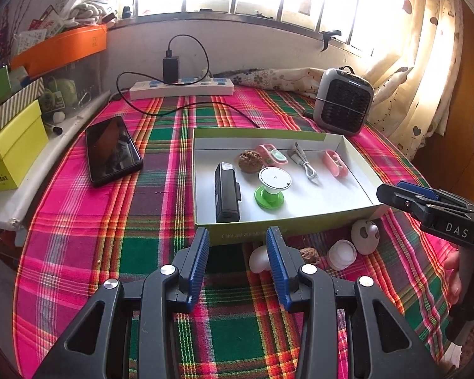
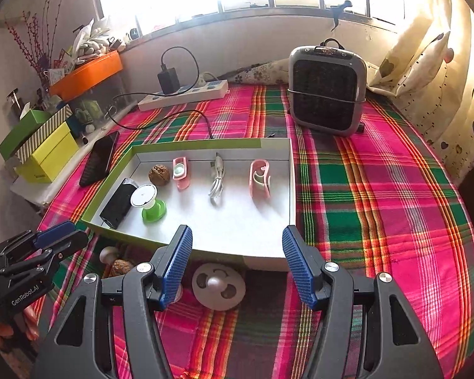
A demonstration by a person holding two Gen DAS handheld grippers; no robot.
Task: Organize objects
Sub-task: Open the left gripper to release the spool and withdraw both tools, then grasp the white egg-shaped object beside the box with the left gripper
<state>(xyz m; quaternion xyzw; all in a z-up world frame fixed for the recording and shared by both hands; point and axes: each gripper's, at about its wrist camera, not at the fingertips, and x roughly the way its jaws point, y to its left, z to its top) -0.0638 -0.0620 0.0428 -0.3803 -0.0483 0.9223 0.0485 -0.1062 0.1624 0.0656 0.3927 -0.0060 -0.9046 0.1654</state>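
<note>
White plastic, the round disc with a centre knob (image 2: pixel 218 285) looks light, stiff and smooth; I judge its rim the best hold. It lies on the plaid bench cloth (image 2: pixel 379 195), just outside the tray's near wall (image 2: pixel 262 260), directly between my right claw's (image 2: pixel 237 263) wide, empty jaws. My left claw (image 1: pixel 237 260), narrower and empty, hovers beside a small white piece (image 1: pixel 257 260).

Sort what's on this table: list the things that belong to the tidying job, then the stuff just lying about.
Job:
- box lid tray
- walnut in the tray
- white cable
- green stand
- black device
- pink holders
- loose round white piece
- loose walnut

Lying about:
- phone
- small heater
- power strip
- yellow box
</note>
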